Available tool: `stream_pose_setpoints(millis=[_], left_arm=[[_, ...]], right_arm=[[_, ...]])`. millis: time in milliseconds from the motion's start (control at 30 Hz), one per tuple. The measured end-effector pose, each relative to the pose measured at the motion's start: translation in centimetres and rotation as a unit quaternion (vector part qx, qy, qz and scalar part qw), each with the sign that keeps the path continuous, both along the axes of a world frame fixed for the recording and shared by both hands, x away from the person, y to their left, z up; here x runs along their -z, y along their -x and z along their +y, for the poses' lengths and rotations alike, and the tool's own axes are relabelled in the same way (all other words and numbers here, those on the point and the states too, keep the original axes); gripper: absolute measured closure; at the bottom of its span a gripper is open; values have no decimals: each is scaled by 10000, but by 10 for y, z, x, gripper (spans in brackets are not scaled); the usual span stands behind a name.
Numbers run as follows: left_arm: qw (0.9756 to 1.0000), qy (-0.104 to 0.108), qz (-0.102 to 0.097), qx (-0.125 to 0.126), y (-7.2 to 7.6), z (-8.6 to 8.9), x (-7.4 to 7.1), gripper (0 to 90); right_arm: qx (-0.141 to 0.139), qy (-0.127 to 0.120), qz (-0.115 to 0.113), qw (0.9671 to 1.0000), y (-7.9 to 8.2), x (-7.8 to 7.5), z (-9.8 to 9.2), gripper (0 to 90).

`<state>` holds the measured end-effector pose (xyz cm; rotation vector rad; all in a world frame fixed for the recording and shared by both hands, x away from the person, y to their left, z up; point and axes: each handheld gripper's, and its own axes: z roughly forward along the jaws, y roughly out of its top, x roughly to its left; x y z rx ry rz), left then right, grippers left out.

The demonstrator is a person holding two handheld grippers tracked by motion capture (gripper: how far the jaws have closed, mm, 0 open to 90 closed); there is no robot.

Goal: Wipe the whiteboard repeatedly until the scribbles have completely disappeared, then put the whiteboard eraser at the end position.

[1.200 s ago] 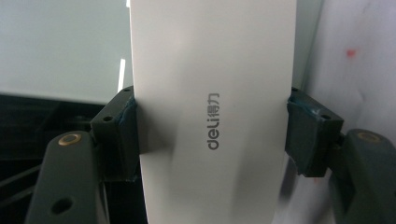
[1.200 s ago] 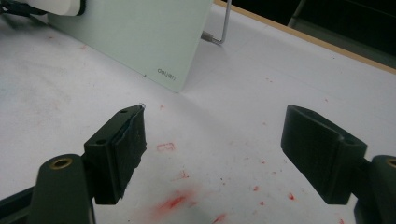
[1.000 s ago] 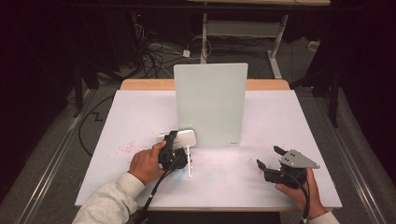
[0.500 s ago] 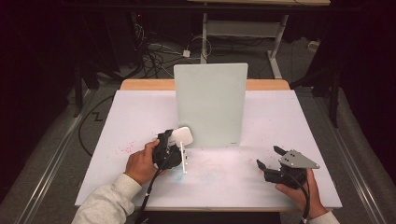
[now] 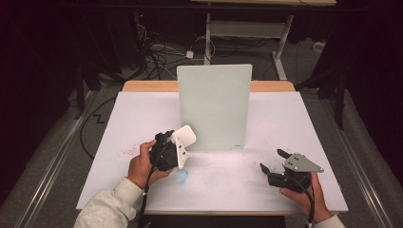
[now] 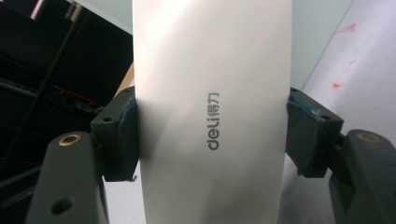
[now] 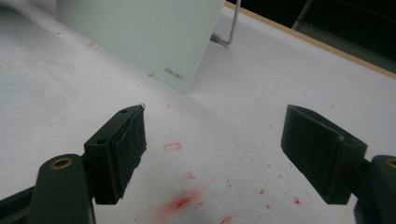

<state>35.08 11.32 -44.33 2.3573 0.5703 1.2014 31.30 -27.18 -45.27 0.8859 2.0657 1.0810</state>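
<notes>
Deli eraser (image 6: 212, 116) is sitting clamped between my left gripper (image 6: 212, 133) pads, which are squeezing both long edges. Right gripper (image 7: 212, 154) is idling with jaws wide apart, nothing between them. Am keeping the squeeze even and the felt face flat toward the glass board (image 5: 215, 107).

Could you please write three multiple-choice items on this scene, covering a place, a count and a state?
1. Where does the upright board stand?
A. on the floor
B. on the white table top
C. in the right gripper

2. How many grippers are there?
A. one
B. two
C. three

3. How is the right gripper?
A. open, nothing between its jaws
B. shut on the white eraser
C. shut on the board

Answers:
1 B, its lower edge rests there.
2 B, left gripper and right.
3 A, the jaws stand apart; the left gripper clamps the white eraser.
</notes>
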Motion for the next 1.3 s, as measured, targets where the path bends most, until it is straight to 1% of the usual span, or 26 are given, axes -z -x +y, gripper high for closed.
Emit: stream_pose_setpoints(millis=[67,133,233,400,467,500,633,733,800,867,933,1133,1300], left_arm=[[9998,174,94,11,0,1,-1,288],[9994,293,198,26,0,4,-3,288],[9983,489,302,29,1,7,-6,288],[9969,618,462,129,3,11,-9,288],[9960,683,548,203,4,12,-11,288],[9957,693,568,236,5,12,-12,288],[9938,846,642,325,8,13,-16,288],[9933,853,665,408,10,11,-18,288],[9923,913,691,473,12,9,-19,289],[9921,892,705,529,14,7,-20,288],[9912,920,749,590,16,5,-20,288],[9903,894,807,696,19,-1,-20,288],[9883,907,912,813,22,-6,-22,288]], right_arm=[[-2,5,-6,10000,0,0,0,228],[7,-9,14,10000,0,0,1,228],[-11,12,4,10000,0,0,1,228],[-16,23,10,10000,-1,0,1,228],[0,8,39,10000,-1,1,2,228],[-6,23,31,10000,-1,1,2,228],[-20,34,34,10000,-1,1,3,228],[-23,51,39,10000,-2,1,3,228],[-24,49,49,10000,-1,1,3,228],[-31,43,47,10000,-1,1,3,228],[-43,56,39,10000,-1,1,4,228],[-77,89,56,9999,-1,2,4,228],[-96,76,51,9999,-1,1,5,229]])
